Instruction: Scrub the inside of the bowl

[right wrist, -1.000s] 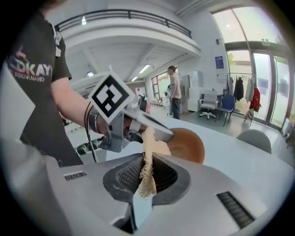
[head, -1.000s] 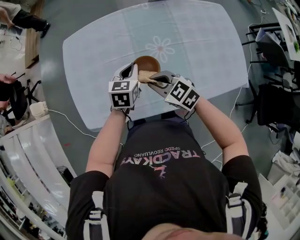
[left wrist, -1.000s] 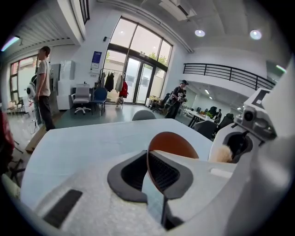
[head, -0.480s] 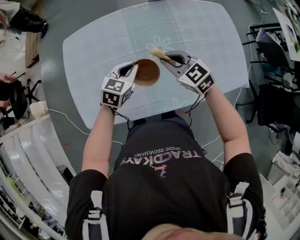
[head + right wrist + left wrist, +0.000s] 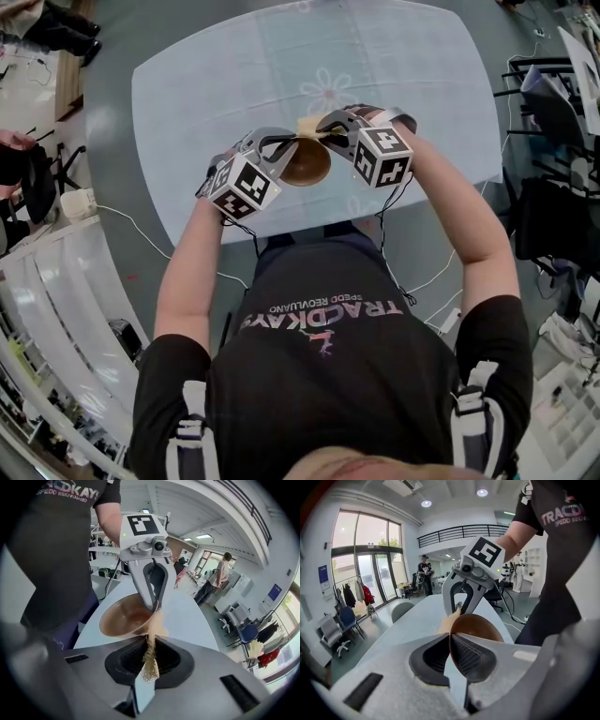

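Observation:
A brown wooden bowl (image 5: 306, 163) hangs tilted above the table's near edge, its opening turned toward my right gripper. My left gripper (image 5: 285, 150) is shut on the bowl's rim, one jaw inside and one outside, as the left gripper view shows at the bowl (image 5: 477, 628) and left gripper (image 5: 451, 640). My right gripper (image 5: 324, 127) is shut on a tan fibrous scrubber (image 5: 308, 126). In the right gripper view the scrubber (image 5: 151, 660) sticks out of the right gripper (image 5: 149, 641) and touches the rim of the bowl (image 5: 123, 618), next to the left gripper's fingers (image 5: 153, 588).
A pale blue oval table (image 5: 234, 84) with a flower print lies under both grippers. Office chairs and desks (image 5: 553, 112) stand to the right. A white cable (image 5: 131, 239) runs on the floor at left. People stand far off in the room (image 5: 217, 576).
The left gripper has rolled over and drawn the bowl nearer, tipping it. The right gripper pulled the scrubber out to the right, then came back to the bowl's rim.

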`<state>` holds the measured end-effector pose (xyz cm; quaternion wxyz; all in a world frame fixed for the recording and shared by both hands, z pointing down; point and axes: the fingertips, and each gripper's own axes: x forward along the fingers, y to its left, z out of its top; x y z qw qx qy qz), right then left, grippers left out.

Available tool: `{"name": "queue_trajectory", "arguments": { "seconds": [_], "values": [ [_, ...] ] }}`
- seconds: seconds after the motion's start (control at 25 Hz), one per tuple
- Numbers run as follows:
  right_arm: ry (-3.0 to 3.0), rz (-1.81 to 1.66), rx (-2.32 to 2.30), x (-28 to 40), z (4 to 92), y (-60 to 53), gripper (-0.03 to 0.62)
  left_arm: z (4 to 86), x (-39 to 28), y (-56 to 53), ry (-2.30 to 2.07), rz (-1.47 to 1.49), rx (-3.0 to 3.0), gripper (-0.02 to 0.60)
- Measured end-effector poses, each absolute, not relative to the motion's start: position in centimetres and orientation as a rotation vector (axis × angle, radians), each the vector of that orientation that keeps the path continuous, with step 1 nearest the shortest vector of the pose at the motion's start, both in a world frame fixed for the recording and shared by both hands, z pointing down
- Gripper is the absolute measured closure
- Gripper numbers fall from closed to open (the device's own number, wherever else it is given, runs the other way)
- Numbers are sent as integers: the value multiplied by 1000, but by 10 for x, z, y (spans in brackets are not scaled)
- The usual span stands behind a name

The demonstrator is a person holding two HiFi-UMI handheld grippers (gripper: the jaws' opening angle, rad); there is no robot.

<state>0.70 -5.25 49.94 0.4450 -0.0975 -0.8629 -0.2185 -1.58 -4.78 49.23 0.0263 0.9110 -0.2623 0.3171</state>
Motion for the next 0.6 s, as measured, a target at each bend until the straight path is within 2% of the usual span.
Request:
{"name": "queue_trajectory", "arguments": {
  "seconds": [0.16,0.6],
  "values": [
    [-2136,-530,-220,7,502,-54,562,492,-25,-55,-897,889,2759,557],
    [-2233,-314,-10,32,502,-53,562,472,-73,-100,-1330,341,2313,557]
  ]
}}
